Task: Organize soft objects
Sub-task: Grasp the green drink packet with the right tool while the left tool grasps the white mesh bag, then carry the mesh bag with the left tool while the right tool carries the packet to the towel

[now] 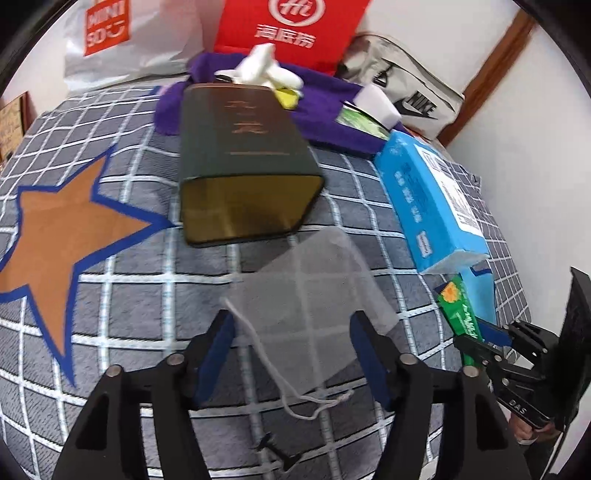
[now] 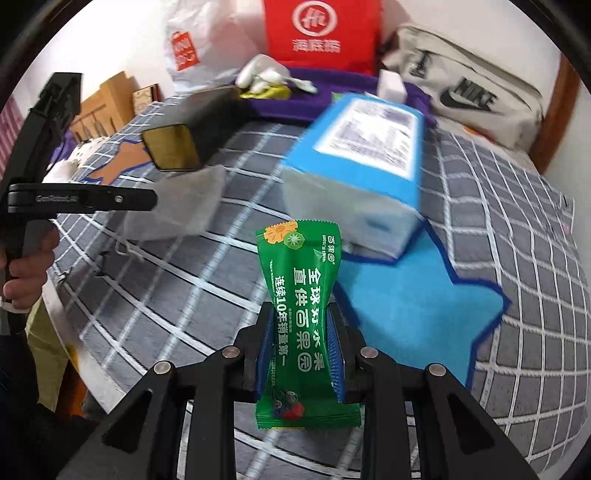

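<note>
While the right tongs (image 2: 300,354) are clamping down on a green snack packet (image 2: 301,317), squeezing its middle so it's bunching into an hourglass shape, the packet is sticking straight out ahead with its top end pointing away and its bottom end hanging back past the blue pads (image 2: 335,350). It's being held just above the checked bedspread (image 2: 184,295), near a blue star patch (image 2: 417,295).

Over on the other side, the left tongs (image 1: 291,354) are sitting wide open, with nothing pinched. A see-through mesh drawstring pouch (image 1: 314,295) is lying flat on the bed right between and just ahead of the fingers, its white cord (image 1: 295,398) trailing back toward the camera. Can't tell if either pad is actually touching the mesh.

A bit further out, a dark green tin box (image 1: 240,155) is lying on its side with its open gold mouth facing the pouch, and a blue tissue pack (image 1: 428,199) is resting off to the right of it. Behind those, a purple towel (image 1: 325,110) is carrying some white soft stuff (image 1: 266,70), and a red bag (image 1: 291,29) is leaning at the back.
</note>
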Demonstrator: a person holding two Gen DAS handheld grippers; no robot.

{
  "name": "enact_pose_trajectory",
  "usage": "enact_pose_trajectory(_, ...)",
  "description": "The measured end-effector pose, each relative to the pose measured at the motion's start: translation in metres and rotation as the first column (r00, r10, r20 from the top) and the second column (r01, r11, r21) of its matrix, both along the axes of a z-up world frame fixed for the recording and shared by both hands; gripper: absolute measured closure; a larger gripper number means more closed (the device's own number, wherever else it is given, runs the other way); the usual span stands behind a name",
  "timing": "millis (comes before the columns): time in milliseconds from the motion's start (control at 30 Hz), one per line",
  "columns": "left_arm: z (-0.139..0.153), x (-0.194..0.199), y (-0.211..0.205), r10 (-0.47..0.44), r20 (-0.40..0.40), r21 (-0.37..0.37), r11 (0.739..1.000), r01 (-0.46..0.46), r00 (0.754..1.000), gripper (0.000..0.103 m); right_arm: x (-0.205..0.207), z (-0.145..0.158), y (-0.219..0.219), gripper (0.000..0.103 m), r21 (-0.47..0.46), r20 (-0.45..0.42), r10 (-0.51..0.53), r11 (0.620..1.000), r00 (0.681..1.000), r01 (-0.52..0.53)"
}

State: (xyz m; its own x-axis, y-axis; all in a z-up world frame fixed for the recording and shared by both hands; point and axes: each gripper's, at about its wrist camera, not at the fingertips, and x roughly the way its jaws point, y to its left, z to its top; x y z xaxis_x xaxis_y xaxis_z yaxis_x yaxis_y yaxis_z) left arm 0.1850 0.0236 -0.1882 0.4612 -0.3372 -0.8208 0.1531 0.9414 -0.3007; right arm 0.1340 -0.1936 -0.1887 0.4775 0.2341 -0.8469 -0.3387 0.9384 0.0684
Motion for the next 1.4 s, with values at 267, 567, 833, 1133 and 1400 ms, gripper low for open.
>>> enact_pose_trajectory(267, -0.007, 0.0, -0.039, -0.057, 0.022, 0.222, 0.974, 0.051, 0.998, 0.013, 0.002, -0.005, -0.011, 0.074, 0.072, 0.005, -0.005, 0.997, 1.0, 0.005)
enact_pose_trajectory(567, -0.011, 0.001, -0.048, -0.045, 0.069, 0.292, 0.956, 0.023, 0.997, 0.011, 0.005, -0.006, -0.016, 0.074, 0.134, 0.005, -0.022, 0.991, 1.0, 0.021)
enact_pose_trajectory(833, -0.003, -0.005, -0.051, -0.074, 0.118, 0.278, 0.96, 0.039, 0.99, 0.073, 0.004, -0.006, -0.012, 0.074, 0.107, 0.022, -0.034, 0.994, 0.999, 0.031)
enact_pose_trajectory(1133, 0.001, -0.01, -0.045, -0.089, 0.07, 0.115, 0.99, 0.081, 0.994, 0.097, 0.0, -0.004, -0.01, 0.075, 0.109, 0.004, -0.04, 0.993, 0.999, 0.04)
enact_pose_trajectory(1400, 0.027, -0.02, -0.034, -0.088, 0.109, 0.032, 0.996, 0.085, 0.99, 0.097, -0.008, 0.02, -0.01, 0.075, 0.123, 0.049, -0.041, 0.992, 0.998, 0.035)
